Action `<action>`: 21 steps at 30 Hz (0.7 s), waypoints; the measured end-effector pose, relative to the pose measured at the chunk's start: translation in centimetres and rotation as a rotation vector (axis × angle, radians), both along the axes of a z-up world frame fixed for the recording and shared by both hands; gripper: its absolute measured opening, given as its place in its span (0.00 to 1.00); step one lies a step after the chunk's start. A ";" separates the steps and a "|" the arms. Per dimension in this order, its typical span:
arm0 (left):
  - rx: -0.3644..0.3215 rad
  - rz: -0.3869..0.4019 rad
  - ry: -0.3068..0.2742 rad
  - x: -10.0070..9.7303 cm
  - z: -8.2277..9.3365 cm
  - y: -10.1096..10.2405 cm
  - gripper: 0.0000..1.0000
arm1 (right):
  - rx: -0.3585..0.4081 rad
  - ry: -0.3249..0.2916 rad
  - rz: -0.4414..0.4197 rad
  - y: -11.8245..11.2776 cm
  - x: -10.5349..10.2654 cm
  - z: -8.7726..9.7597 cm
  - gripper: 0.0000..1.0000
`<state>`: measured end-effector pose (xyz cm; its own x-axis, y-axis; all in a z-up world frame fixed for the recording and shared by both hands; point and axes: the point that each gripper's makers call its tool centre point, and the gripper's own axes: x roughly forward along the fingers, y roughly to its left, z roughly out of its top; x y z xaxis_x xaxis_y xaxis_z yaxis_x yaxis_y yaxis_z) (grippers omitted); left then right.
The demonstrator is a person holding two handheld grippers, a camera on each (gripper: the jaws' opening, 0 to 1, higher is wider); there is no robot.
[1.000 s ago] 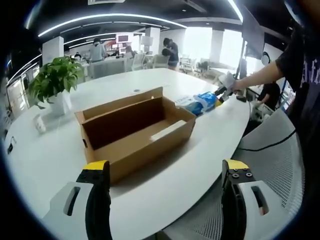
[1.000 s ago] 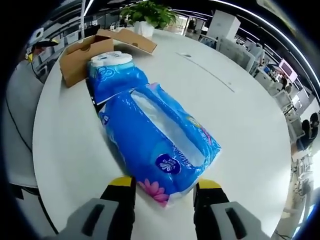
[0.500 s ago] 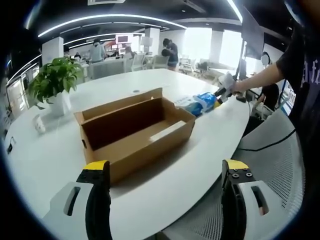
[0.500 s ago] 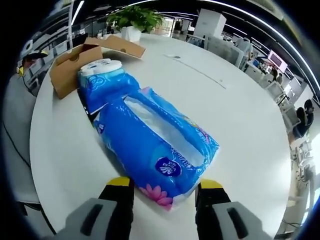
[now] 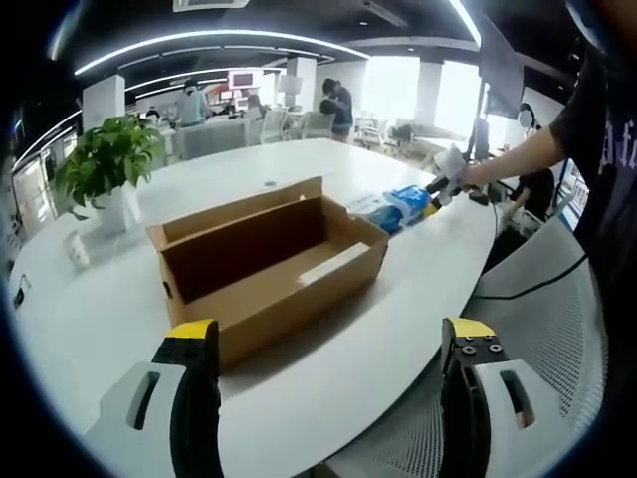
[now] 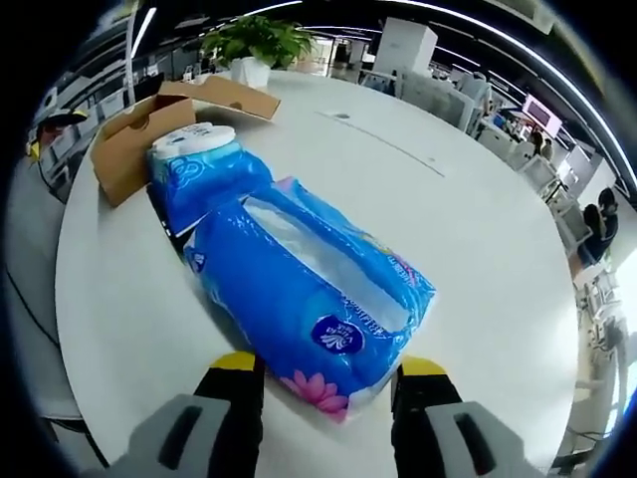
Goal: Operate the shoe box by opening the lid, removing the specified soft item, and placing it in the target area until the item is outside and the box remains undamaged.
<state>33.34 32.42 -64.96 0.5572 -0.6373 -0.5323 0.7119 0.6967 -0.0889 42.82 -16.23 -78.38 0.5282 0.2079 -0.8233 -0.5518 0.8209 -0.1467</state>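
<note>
Cardboard box (image 5: 267, 261), left gripper view: lid open, hollow bare, on the white table (image 5: 90, 319).
Left hand-held gripper (image 5: 328, 344): jaws spread, holding nothing, hovering short of the box.
Blue pack (image 5: 408, 202): beyond the box's far end, at the right hand-held gripper (image 5: 434, 185).
Right gripper view, pack (image 6: 314, 289): soft blue plastic, lying on the table outside the box (image 6: 129, 134), long axis running away from the gripper.
Right hand-held gripper (image 6: 323, 373): nearer one; jaws flank the pack's near end, grip uncertain.

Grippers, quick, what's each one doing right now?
Left gripper: open, holding nothing, back from the shoe box.
Right gripper: open, jaws either side of the blue tissue pack.
</note>
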 end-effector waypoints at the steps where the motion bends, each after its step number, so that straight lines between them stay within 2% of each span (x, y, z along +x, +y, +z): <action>1: 0.000 0.000 0.000 0.0 0.0 0.0 0.91 | 0.000 0.000 -0.001 0.0 0.0 0.0 0.49; 21: -0.001 0.012 -0.005 0.0 0.1 0.5 0.91 | 0.000 -0.007 0.004 0.6 0.5 0.0 0.49</action>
